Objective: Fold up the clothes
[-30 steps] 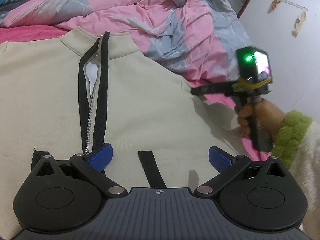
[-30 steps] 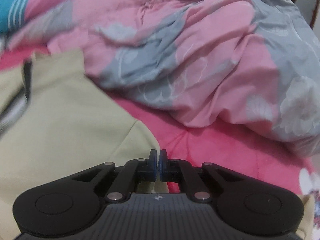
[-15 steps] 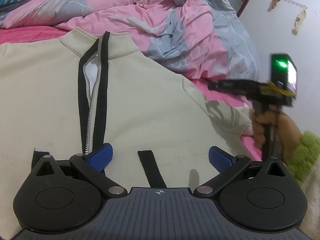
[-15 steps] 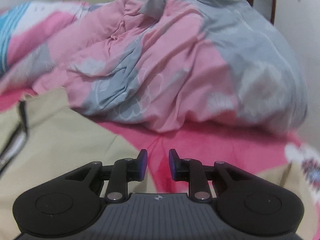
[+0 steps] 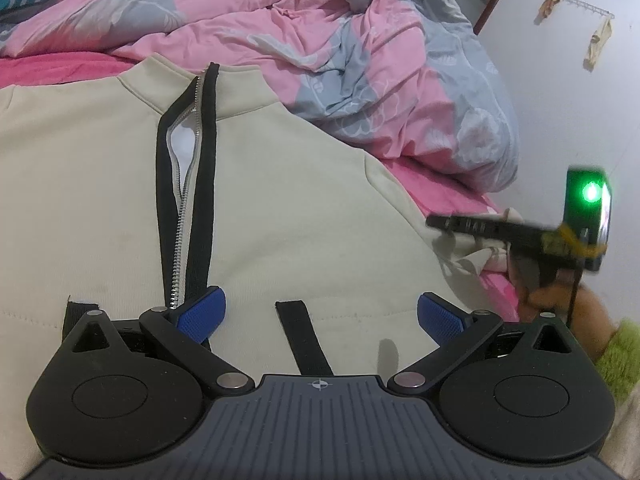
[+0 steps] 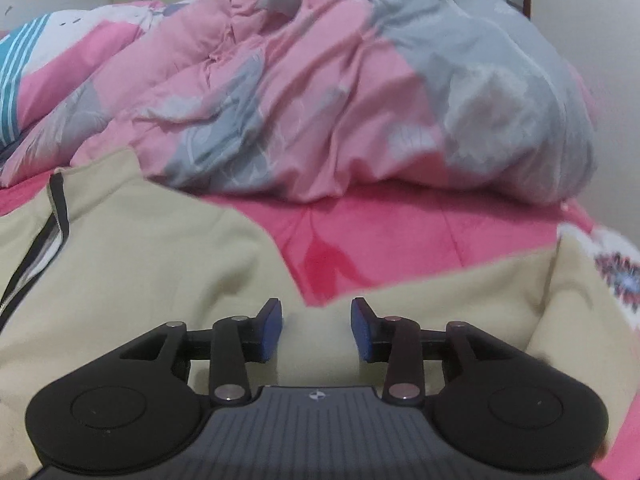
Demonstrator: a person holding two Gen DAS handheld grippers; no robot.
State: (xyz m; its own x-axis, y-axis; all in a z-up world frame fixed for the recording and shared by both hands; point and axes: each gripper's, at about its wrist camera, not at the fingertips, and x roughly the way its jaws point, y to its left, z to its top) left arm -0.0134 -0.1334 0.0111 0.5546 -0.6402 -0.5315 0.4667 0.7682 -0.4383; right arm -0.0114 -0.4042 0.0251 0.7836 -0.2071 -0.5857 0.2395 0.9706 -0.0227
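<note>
Cream-coloured jacket (image 5: 280,200) with a black-edged zipper (image 5: 182,216) lies flat on the pink bedsheet (image 6: 400,240), just below the crumpled pink-and-grey duvet (image 5: 360,52). Over the jacket's lower front the left gripper (image 5: 320,314) hangs with jaws spread wide, empty. At the jacket's sleeve the right gripper (image 6: 316,330) has its jaws opening, nothing pinched between them

1 jacket (image 5: 280,208), 1 duvet (image 5: 360,60), 2 tongs (image 5: 320,316) (image 6: 316,326).
</note>
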